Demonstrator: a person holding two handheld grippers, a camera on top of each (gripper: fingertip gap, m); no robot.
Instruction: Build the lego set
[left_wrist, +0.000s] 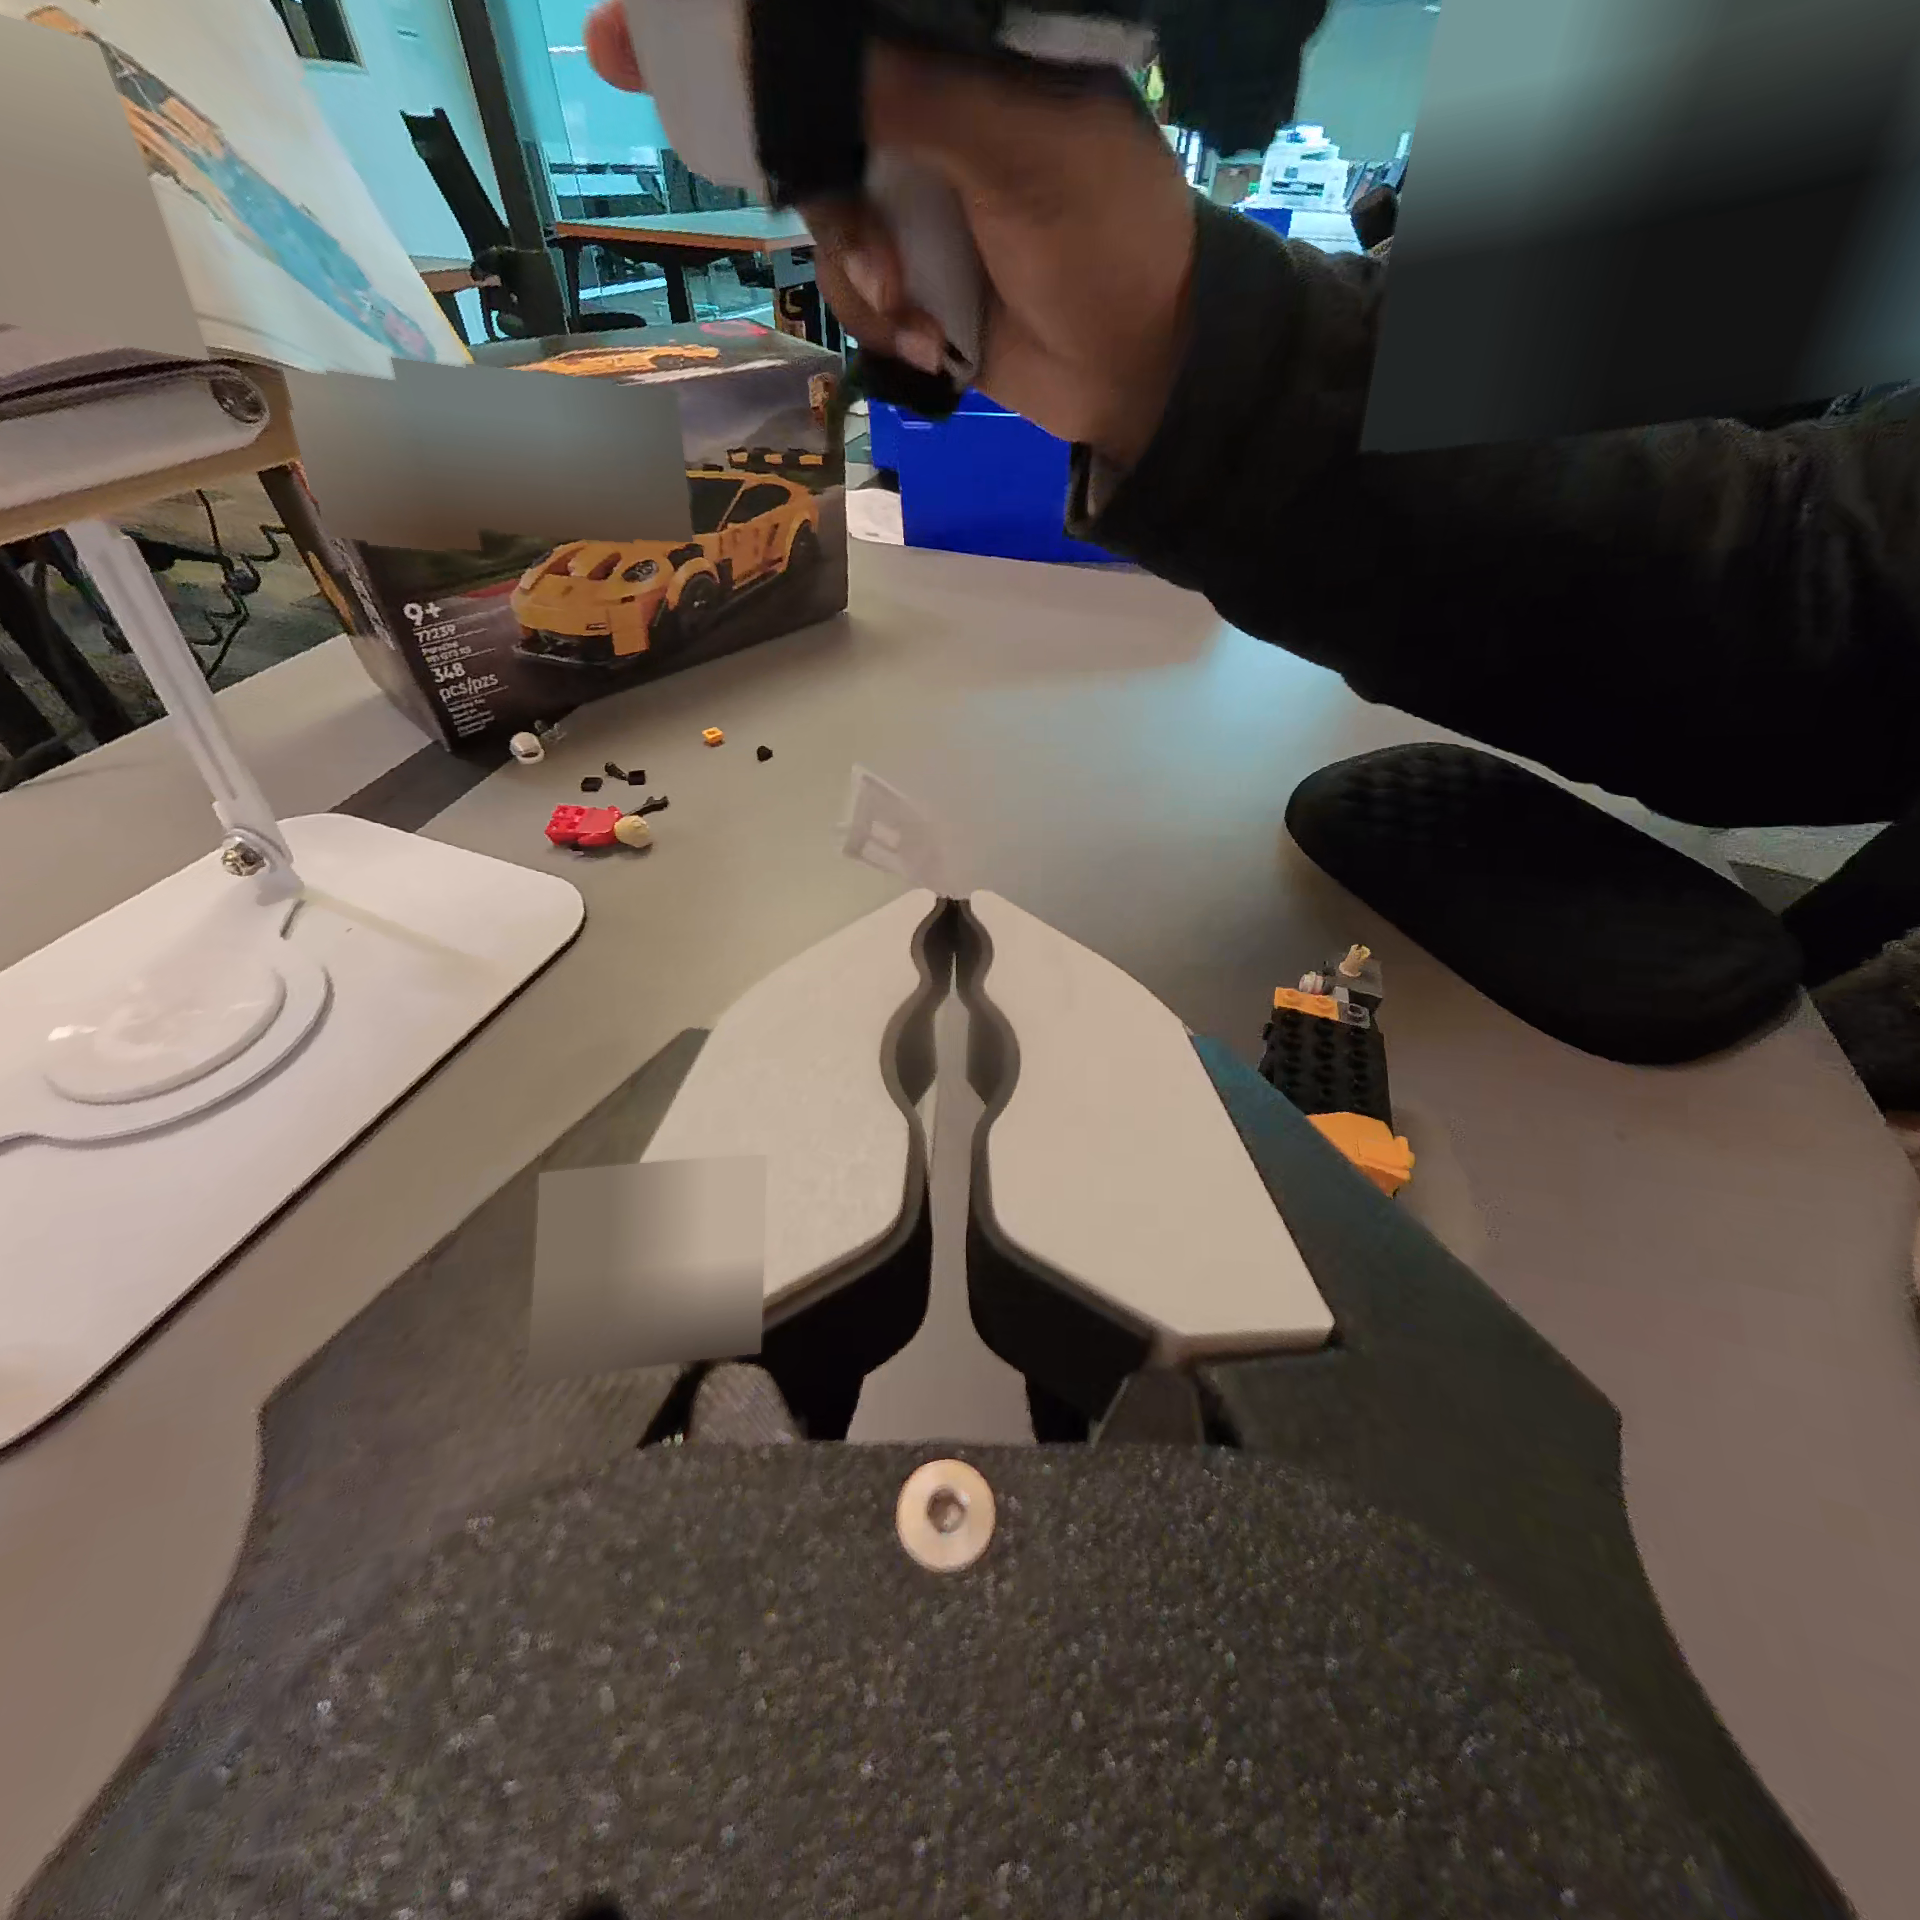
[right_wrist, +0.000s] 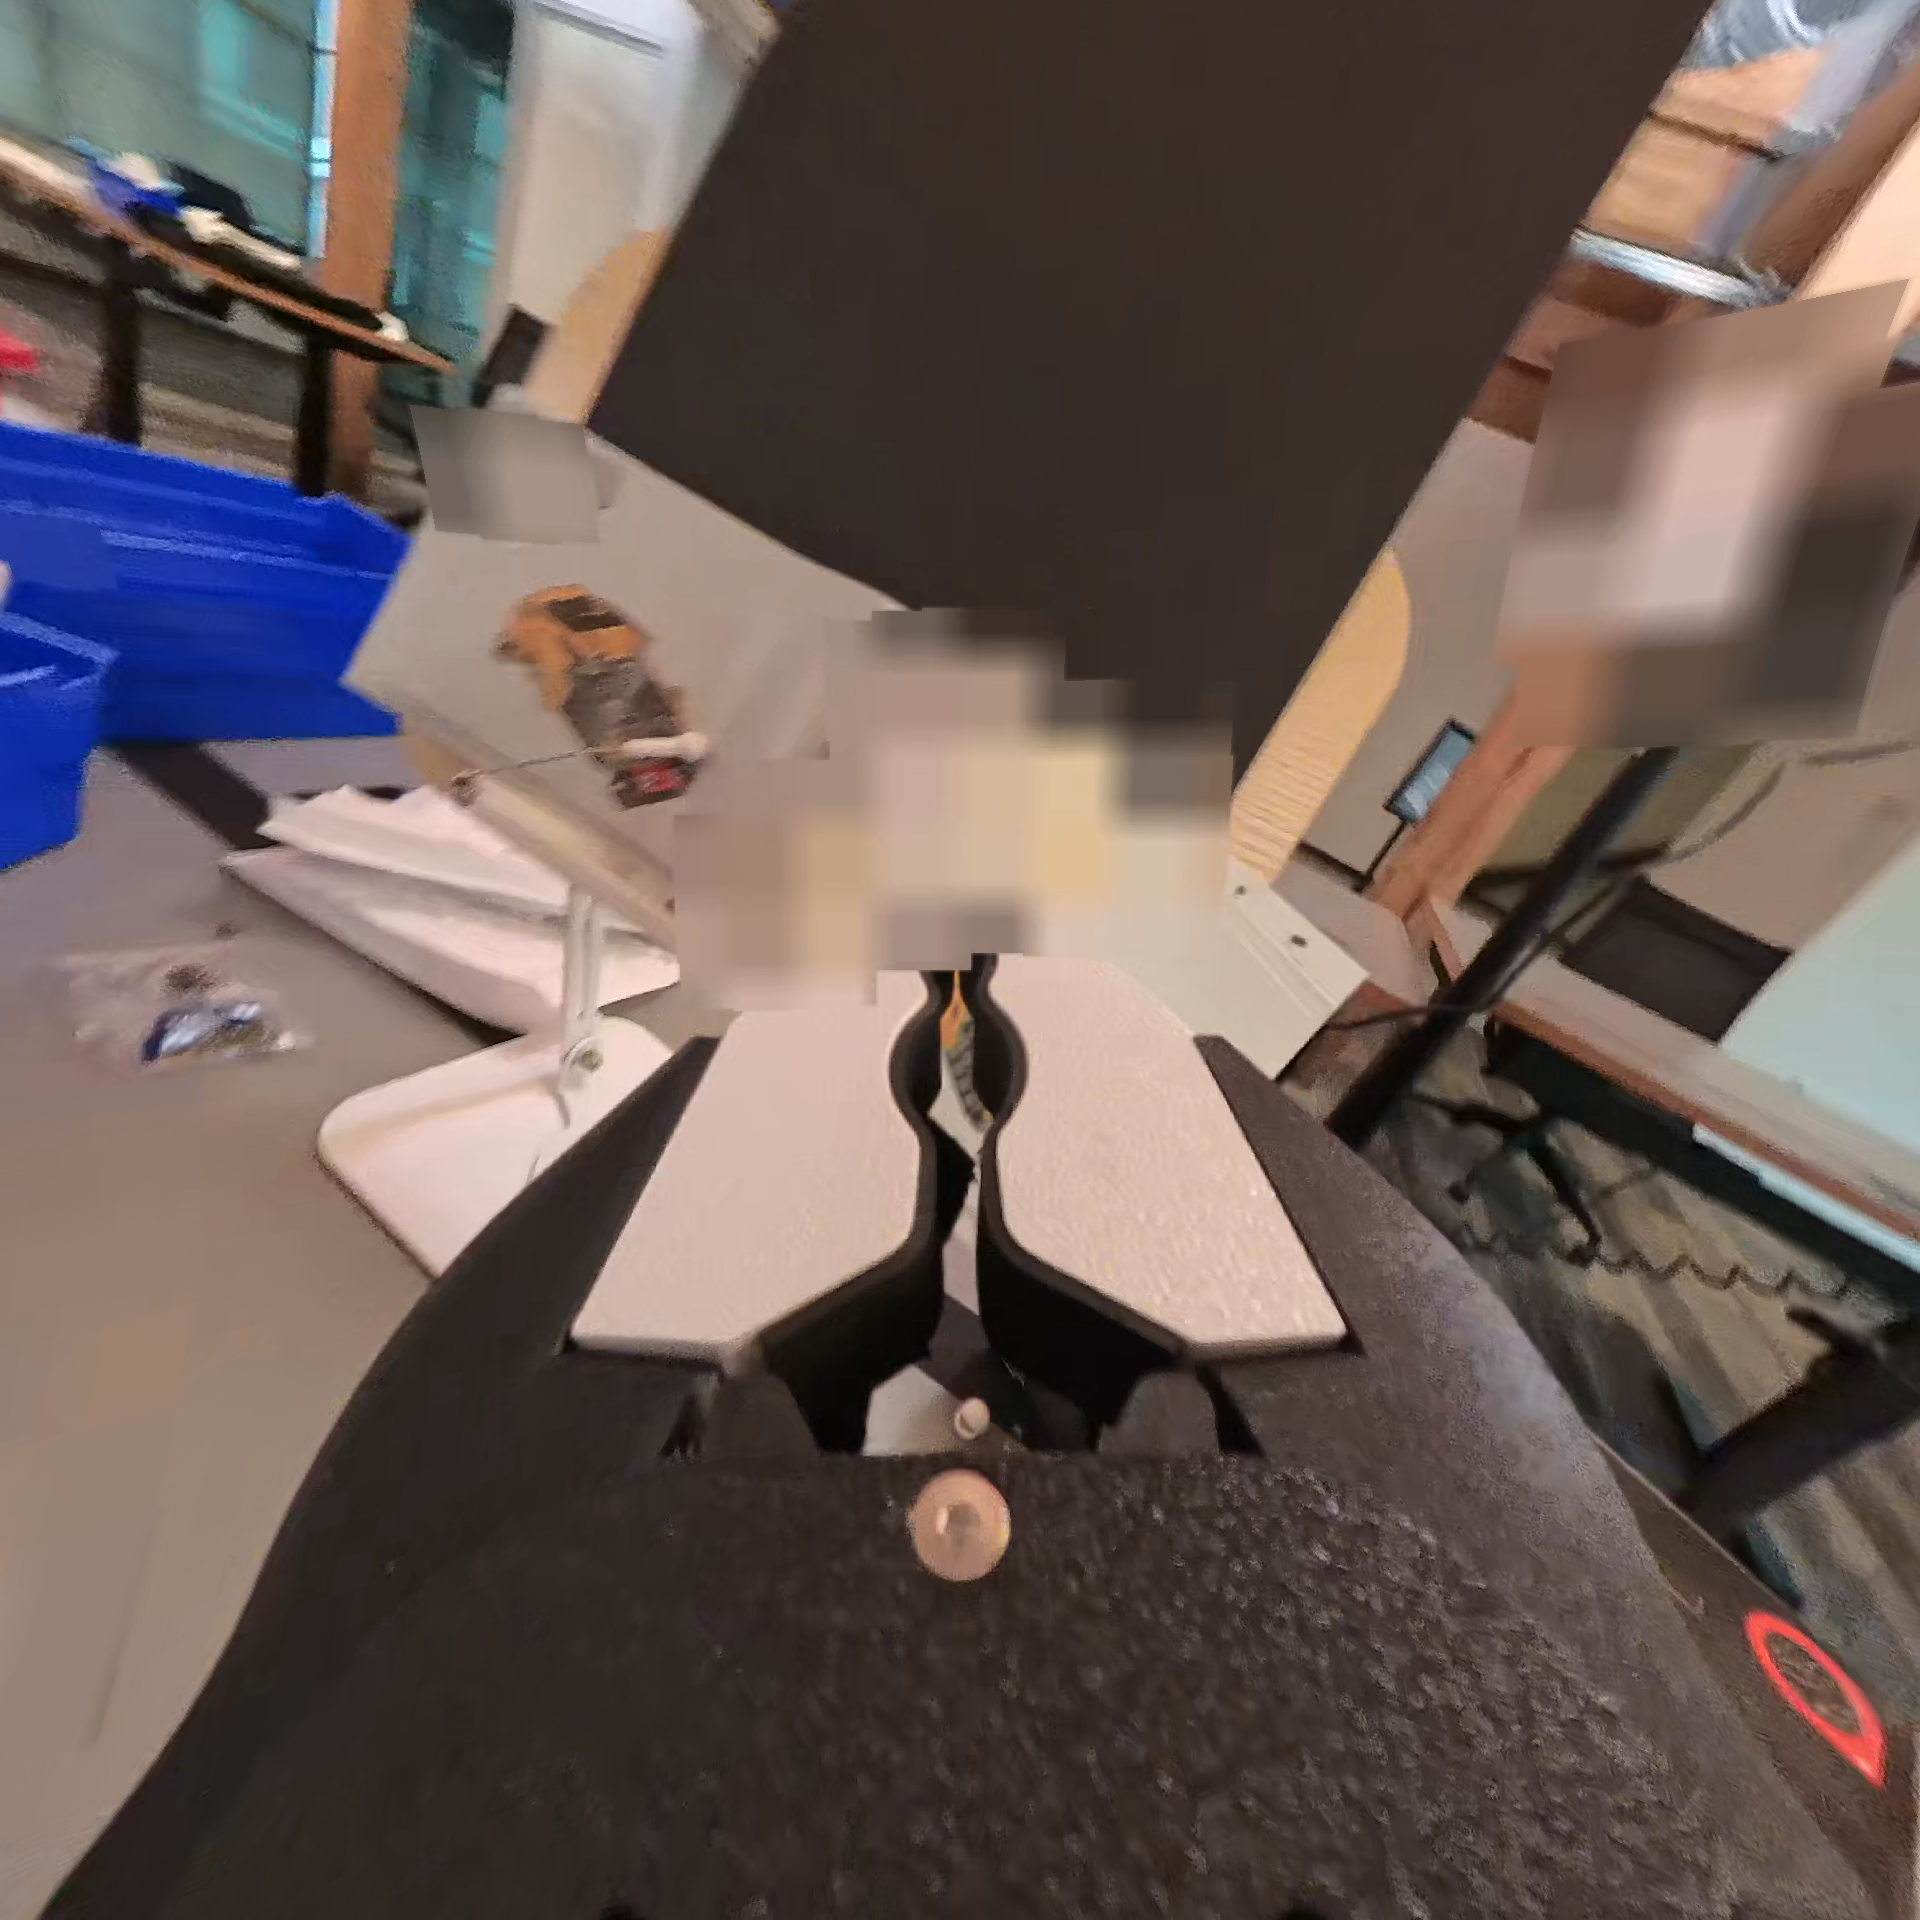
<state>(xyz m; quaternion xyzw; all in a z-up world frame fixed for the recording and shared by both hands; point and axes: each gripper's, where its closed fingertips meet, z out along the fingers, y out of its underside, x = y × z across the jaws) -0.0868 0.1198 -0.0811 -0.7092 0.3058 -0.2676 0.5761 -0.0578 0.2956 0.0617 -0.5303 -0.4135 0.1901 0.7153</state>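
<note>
My left gripper (left_wrist: 951, 906) is shut, and its tips pinch the corner of a small thin white sheet with cut-out windows (left_wrist: 885, 831) just above the grey table (left_wrist: 1091, 686). A black and orange brick assembly (left_wrist: 1335, 1060) lies to its right. A red minifigure (left_wrist: 597, 826) and several tiny loose pieces lie ahead on the left. My right gripper (right_wrist: 954, 997) is raised in the air with its fingers nearly together on a thin orange and grey strip (right_wrist: 961, 1055). A blurred patch covers its tips. It also shows in the left wrist view (left_wrist: 930, 281), held high by a hand.
A toy car box (left_wrist: 623, 582) stands at the back of the table. A white book stand (left_wrist: 260, 987) holds an open booklet (right_wrist: 582, 665) on the left. A black padded rest (left_wrist: 1538, 894) lies on the right. Blue bins (right_wrist: 208, 613) and a small bag of parts (right_wrist: 177, 1013) are beyond. About 25 cm separates my left fingertips from my right. Left tips and right tips are each some 25 cm from the red minifigure (left_wrist: 597, 826).
</note>
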